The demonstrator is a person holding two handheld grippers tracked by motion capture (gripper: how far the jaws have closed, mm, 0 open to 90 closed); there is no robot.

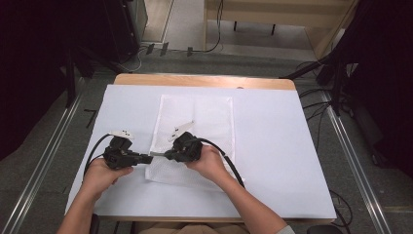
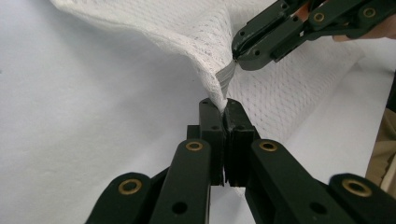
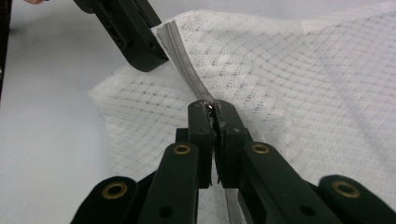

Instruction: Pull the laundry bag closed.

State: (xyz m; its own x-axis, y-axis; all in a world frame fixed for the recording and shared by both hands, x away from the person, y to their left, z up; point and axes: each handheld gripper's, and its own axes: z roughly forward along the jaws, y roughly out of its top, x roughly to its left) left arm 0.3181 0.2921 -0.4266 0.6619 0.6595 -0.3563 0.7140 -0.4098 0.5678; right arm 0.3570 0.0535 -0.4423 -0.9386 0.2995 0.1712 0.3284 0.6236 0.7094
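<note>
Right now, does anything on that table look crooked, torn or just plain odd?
Nothing looks damaged or spilled. The white mesh bag is bunched and lifted at its near left corner, because the left claw pinches its edge there and the right claw grips the grey zipper.
</note>
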